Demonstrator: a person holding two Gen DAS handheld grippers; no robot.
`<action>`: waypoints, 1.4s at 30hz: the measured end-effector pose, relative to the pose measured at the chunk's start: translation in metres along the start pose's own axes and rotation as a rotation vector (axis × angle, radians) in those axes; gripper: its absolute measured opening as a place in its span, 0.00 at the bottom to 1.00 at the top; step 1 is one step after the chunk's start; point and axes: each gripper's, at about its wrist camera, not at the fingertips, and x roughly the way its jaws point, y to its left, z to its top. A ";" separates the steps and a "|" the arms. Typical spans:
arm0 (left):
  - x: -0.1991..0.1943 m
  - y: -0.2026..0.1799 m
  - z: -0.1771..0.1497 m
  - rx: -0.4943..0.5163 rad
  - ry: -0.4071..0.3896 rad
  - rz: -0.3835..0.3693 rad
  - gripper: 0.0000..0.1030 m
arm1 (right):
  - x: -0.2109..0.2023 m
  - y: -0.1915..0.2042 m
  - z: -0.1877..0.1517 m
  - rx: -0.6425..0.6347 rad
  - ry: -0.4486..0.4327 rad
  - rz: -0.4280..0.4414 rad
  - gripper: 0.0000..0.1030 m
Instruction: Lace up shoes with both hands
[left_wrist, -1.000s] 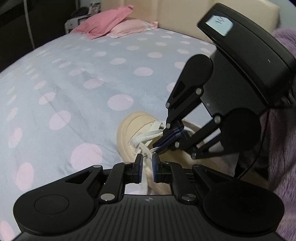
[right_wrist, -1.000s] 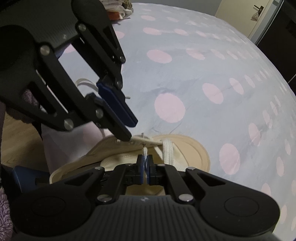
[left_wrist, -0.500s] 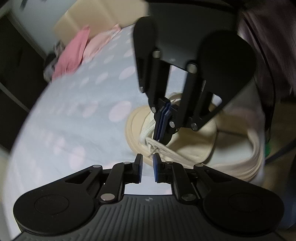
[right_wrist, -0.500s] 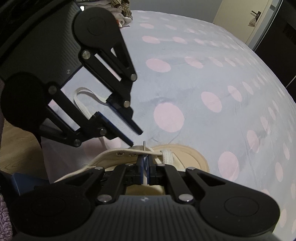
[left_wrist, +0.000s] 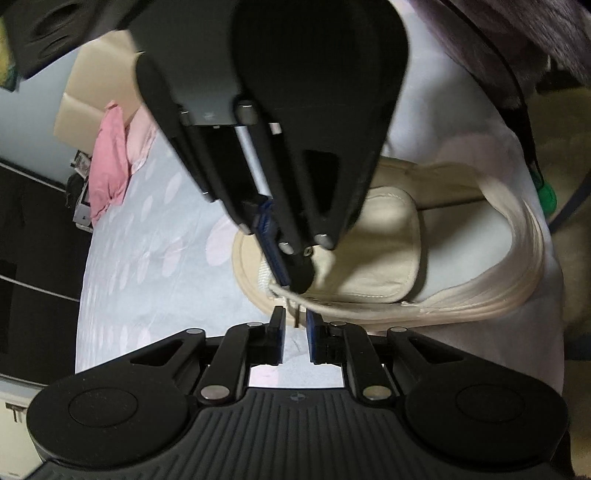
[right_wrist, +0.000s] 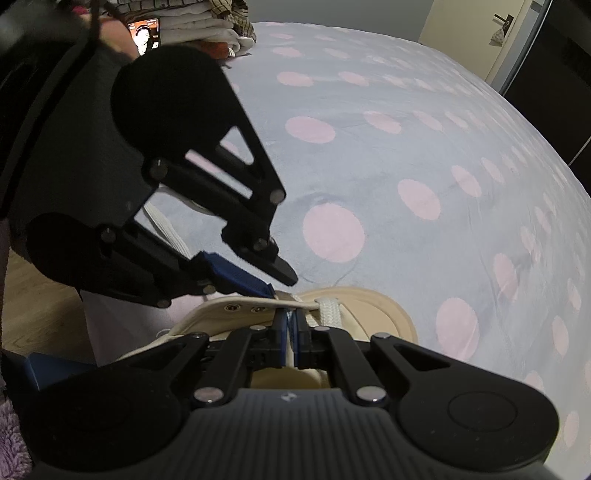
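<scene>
A beige shoe lies on the spotted bed with its toe toward the bed's middle. Its white lace crosses the front eyelets. My right gripper is shut on a strand of this lace just above the eyelet flap; in the left wrist view it reaches down from above onto the flap's edge. My left gripper is open a little at the shoe's side, and a thin lace end stands in the gap between its pads. In the right wrist view the left gripper almost touches the flap.
The bed sheet is pale blue with pink dots. Pink pillows lie at its far end. Folded clothes and a phone sit at another edge. Wooden floor and purple fleecy fabric lie near the shoe's heel.
My left gripper has swung round and come in close to the shoe's side, with the lace end now between its pads. The right gripper has kept its hold on the lace.
</scene>
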 end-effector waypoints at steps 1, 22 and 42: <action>0.002 -0.001 0.000 0.002 0.004 0.000 0.10 | 0.001 0.001 0.001 -0.001 0.000 0.001 0.04; -0.022 0.050 -0.009 -0.293 0.009 -0.016 0.01 | -0.020 0.001 0.004 0.038 0.005 -0.095 0.38; -0.144 0.049 -0.058 -0.432 0.218 -0.034 0.01 | -0.095 -0.013 -0.070 0.403 -0.039 -0.236 0.57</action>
